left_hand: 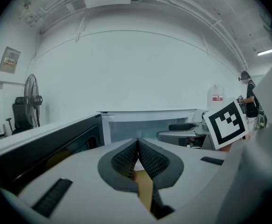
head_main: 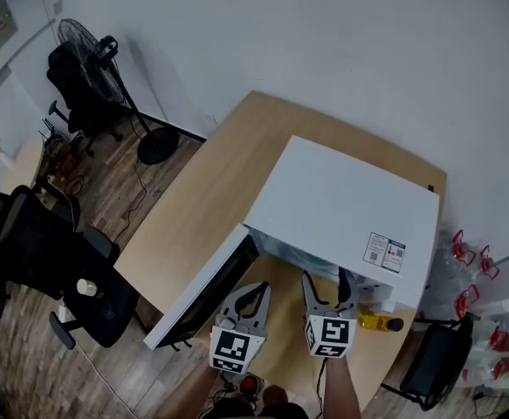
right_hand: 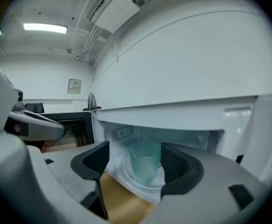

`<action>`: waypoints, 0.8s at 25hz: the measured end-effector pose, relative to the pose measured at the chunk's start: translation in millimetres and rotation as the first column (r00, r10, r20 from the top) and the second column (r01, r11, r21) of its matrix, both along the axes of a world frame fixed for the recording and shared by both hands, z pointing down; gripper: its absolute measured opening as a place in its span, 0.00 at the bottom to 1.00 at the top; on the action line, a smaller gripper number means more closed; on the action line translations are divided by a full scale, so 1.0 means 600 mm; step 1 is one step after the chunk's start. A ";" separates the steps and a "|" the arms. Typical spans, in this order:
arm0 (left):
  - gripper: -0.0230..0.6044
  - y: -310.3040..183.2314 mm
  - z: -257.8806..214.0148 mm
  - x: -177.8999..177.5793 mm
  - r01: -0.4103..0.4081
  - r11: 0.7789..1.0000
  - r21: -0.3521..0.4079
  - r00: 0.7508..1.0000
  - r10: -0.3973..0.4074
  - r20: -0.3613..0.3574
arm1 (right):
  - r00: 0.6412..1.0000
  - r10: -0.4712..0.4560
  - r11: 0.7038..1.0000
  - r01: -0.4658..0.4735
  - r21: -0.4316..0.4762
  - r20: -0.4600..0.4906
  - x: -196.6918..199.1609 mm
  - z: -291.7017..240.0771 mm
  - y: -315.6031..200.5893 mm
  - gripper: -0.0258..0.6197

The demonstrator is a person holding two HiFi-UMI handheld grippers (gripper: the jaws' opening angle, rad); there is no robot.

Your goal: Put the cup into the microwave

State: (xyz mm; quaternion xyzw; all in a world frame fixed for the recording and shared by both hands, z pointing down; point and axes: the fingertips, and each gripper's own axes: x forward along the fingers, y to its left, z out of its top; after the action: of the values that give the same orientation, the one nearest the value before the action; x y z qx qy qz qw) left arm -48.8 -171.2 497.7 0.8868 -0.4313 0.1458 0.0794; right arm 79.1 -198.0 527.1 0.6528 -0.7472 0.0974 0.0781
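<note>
The white microwave (head_main: 350, 208) stands on a wooden table (head_main: 193, 199) with its door (head_main: 206, 291) swung open to the left. A translucent green cup (right_hand: 144, 162) stands upright on the glass turntable (right_hand: 126, 174) inside the cavity; the head view hides it under the microwave's top. My right gripper (right_hand: 136, 162) hangs open just outside the cavity mouth, its jaws spread wider than the cup, which sits farther in. In the head view this right gripper (head_main: 328, 285) is at the opening. My left gripper (head_main: 252, 297) is beside the door, shut with nothing in it (left_hand: 138, 153).
A yellow bottle (head_main: 376, 322) lies on the table right of my right gripper. A standing fan (head_main: 88, 46) and black office chairs (head_main: 79, 295) occupy the floor to the left, another black chair (head_main: 437, 360) the right. A person (left_hand: 250, 97) stands far off.
</note>
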 end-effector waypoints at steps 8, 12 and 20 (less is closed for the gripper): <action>0.07 0.063 -0.058 -0.014 -0.022 0.999 0.048 0.999 0.023 -0.023 | 1.000 0.026 0.999 -0.025 0.038 -0.015 -0.015 -0.058 0.080 0.50; 0.07 0.097 -0.089 -0.019 -0.039 0.996 0.078 0.999 0.042 -0.032 | 0.999 0.038 0.998 -0.036 0.057 -0.025 -0.024 -0.089 0.126 0.43; 0.07 0.178 -0.134 -0.050 -0.057 0.992 0.114 0.997 0.063 -0.044 | 0.998 0.059 0.995 -0.055 0.085 -0.038 -0.052 -0.140 0.225 0.32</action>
State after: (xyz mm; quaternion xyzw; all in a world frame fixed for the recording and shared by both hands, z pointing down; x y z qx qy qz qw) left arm -79.1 -64.5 417.2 0.9056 -0.4101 0.1023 0.0351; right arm 47.7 -62.7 443.0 0.6783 -0.7300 0.0551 0.0630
